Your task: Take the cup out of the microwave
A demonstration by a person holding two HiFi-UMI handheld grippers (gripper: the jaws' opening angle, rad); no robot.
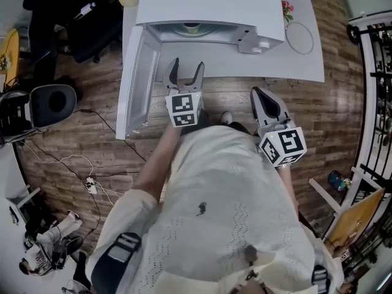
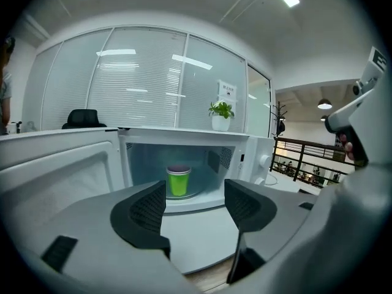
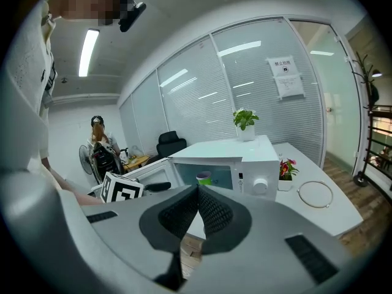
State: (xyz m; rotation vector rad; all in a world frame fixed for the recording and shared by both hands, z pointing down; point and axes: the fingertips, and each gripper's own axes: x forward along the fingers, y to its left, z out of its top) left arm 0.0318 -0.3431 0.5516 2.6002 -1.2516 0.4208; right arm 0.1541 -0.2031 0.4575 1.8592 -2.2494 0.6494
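Observation:
A green cup (image 2: 178, 180) stands upright on the turntable inside the white microwave (image 1: 208, 5), whose door (image 1: 136, 78) hangs open to the left. The cup's rim (image 1: 192, 27) barely shows in the head view, and the cup (image 3: 204, 177) shows small in the right gripper view. My left gripper (image 1: 185, 73) is open in front of the cavity, short of the cup, nothing between its jaws. My right gripper (image 1: 262, 101) is shut and empty, off to the right near the table edge.
The microwave sits on a white table (image 1: 294, 60). A wire ring (image 1: 299, 37) and a small flower pot (image 1: 286, 10) lie to its right. A potted plant (image 2: 221, 115) stands on top. A railing (image 1: 375, 72) runs along the right, and office chairs (image 1: 55, 103) stand at the left.

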